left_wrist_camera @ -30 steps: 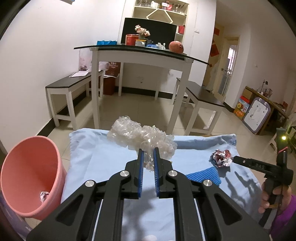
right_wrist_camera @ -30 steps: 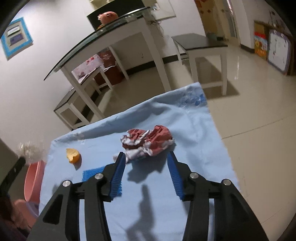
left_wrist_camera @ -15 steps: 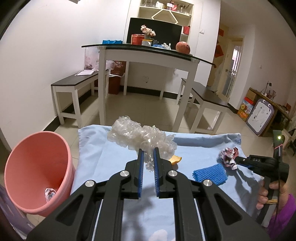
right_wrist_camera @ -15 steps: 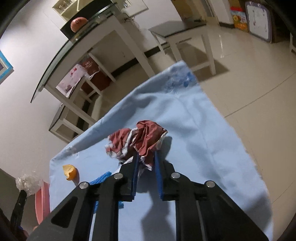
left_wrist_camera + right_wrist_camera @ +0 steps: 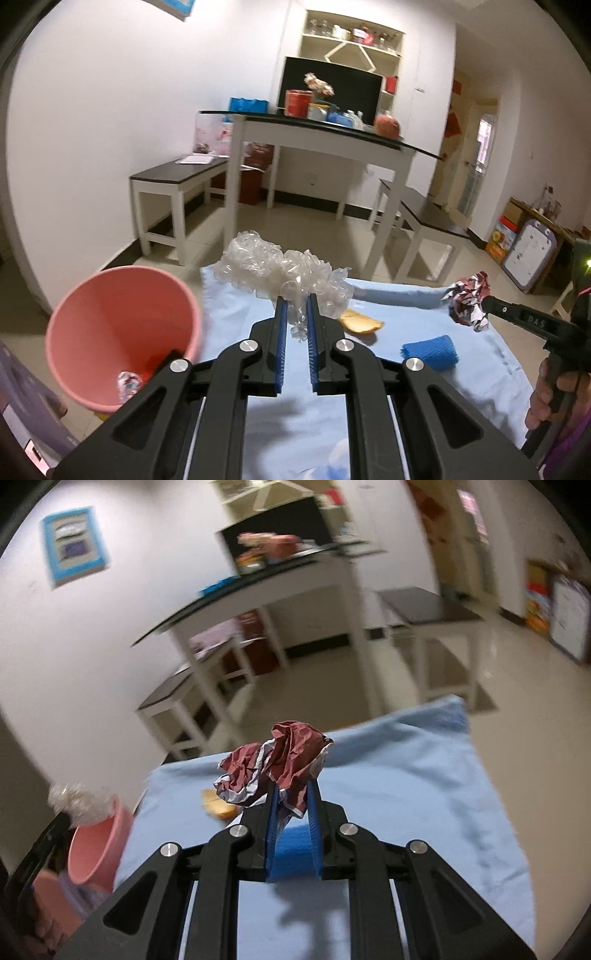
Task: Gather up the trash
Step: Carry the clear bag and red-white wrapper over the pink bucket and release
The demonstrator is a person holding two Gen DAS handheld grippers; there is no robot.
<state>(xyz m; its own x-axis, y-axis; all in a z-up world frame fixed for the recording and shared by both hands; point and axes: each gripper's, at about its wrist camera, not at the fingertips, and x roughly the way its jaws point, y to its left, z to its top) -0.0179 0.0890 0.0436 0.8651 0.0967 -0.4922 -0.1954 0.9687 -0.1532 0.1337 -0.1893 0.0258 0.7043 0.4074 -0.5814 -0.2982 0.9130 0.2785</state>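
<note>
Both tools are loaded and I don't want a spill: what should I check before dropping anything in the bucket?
1. Left tool shut on clear plastic wad: ok.
2. Right tool shut on red crumpled wrapper: ok.
3. Pink bucket mouth open, room inside: ok.
4. Plastic wad over the bucket mouth: not ok, it is beside it, above the blue cloth.
5. Orange peel and blue foam net collected: not ok, both on the cloth.

Blue-clothed table [image 5: 424, 295] bearing orange peel [image 5: 360, 322], blue mesh [image 5: 432, 356].
</note>
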